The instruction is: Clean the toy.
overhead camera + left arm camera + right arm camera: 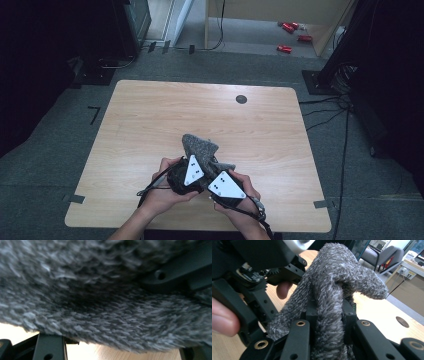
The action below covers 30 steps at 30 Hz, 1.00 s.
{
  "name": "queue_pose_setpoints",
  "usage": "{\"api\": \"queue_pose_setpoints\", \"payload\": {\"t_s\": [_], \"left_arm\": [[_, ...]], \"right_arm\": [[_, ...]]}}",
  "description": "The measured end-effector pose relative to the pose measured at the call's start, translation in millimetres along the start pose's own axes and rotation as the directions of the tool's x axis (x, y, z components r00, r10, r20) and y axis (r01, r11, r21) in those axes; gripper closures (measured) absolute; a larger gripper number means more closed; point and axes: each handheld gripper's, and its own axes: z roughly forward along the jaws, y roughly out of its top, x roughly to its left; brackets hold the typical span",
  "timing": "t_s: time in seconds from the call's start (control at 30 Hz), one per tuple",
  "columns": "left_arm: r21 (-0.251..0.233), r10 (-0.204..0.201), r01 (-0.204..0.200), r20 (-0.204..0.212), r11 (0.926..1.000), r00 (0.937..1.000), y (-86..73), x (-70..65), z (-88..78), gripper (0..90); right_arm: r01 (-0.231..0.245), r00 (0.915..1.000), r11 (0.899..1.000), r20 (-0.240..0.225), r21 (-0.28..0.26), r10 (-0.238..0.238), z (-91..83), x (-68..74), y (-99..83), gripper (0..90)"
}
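Fabric of this kind, a grey, fuzzy, long-piled cloth (pixel 200 145), looks light, limp and easily squeezed, so it should sag and fold wherever it is not supported. It is held up above the near middle of the pale wooden bench (pixel 150 115), bunched between the two tools. The left hand-held gripper (pixel 186 182) is clenched on the lower part of the cloth; in its own view the pile (pixel 100 302) presses close against the lens. The right hand-held gripper (pixel 327 322) grasps a thick fold (pixel 329 315) between its black jaws, the pads sunk into the fleece. A firm pinch on an edge or a doubled fold seems best, since a shallow bite on loose pile might slip. Both grey three-cornered plates cover the jaws from above. The cloth's full outline, its hems and any openings are buried in the bunch, and I cannot tell whether it is a towel, a sock or a sleeve.
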Motion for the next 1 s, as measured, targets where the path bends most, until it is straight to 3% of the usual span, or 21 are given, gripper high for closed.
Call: {"api": "queue_pose_setpoints", "payload": {"t_s": [0.07, 0.23, 0.33, 0.43, 0.53, 0.57, 0.67, 0.77, 0.83, 0.9, 0.93, 1.0], "left_arm": [[-0.002, -0.002, 0.002, 0.003, 1.0000, 1.0000, -0.5, 0.2, -0.5, 35.6], [-0.019, -0.012, 0.012, 0.003, 0.9998, 0.9999, -0.9, 1.8, -1.9, 35.5], [-0.032, -0.010, 0.010, -0.001, 0.9994, 0.9999, -1.2, 1.5, -1.9, 35.5], [-0.051, -0.020, 0.020, 0.008, 0.9985, 0.9998, -1.1, 1.7, -3.1, 35.5], [-0.050, -0.022, 0.022, 0.010, 0.9985, 0.9997, -1.7, 2.8, -3.0, 35.6], [-0.050, -0.026, 0.027, 0.012, 0.9984, 0.9996, -3.5, 3.8, -2.5, 35.6], [-0.108, -0.050, 0.054, 0.035, 0.9927, 0.9981, -6.9, 8.0, -6.2, 35.5], [-0.183, -0.061, 0.070, 0.055, 0.9806, 0.9967, -8.0, 11.4, -11.6, 35.5], [-0.222, -0.064, 0.074, 0.053, 0.9721, 0.9965, -9.1, 12.2, -14.6, 35.5], [-0.242, -0.062, 0.071, 0.046, 0.9678, 0.9971, -9.9, 12.5, -16.2, 35.5], [-0.278, -0.068, 0.081, 0.057, 0.9571, 0.9961, -11.8, 14.4, -19.7, 35.5], [-0.295, -0.074, 0.091, 0.069, 0.9513, 0.9949, -12.4, 16.1, -21.3, 35.5]], "right_arm": [[-0.024, 0.9997, 1.000, 0.000, -0.001, 0.024, -0.6, -5.2, -1.3, 75.0], [-0.118, 0.9905, 0.993, 0.070, -0.004, 0.118, -7.5, -27.4, -5.3, 75.2], [-0.115, 0.9927, 0.993, 0.033, -0.021, 0.116, -8.5, -21.5, -2.8, 75.0], [-0.040, 0.9991, 0.999, -0.012, -0.024, 0.040, -5.7, -8.3, 3.1, 74.8], [-0.022, 0.9998, 1.000, 0.005, -0.014, 0.022, -4.4, -6.9, 2.2, 74.9], [-0.044, 0.9990, 0.999, 0.013, -0.014, 0.044, -4.3, -11.1, 0.9, 74.9], [-0.186, 0.9794, 0.982, 0.074, -0.027, 0.188, -11.1, -39.6, -6.9, 75.1], [-0.272, 0.9608, 0.960, 0.038, -0.060, 0.275, -14.7, -50.2, -11.6, 74.9], [-0.296, 0.9551, 0.953, -0.002, -0.067, 0.296, -12.5, -51.4, -14.4, 75.0], [-0.298, 0.9543, 0.952, 0.002, -0.066, 0.299, -11.2, -51.4, -16.2, 75.0], [-0.317, 0.9483, 0.947, -0.006, -0.050, 0.317, -8.4, -53.6, -21.2, 75.0], [-0.342, 0.9396, 0.939, -0.014, -0.031, 0.342, -6.5, -56.9, -25.3, 75.0]]}}
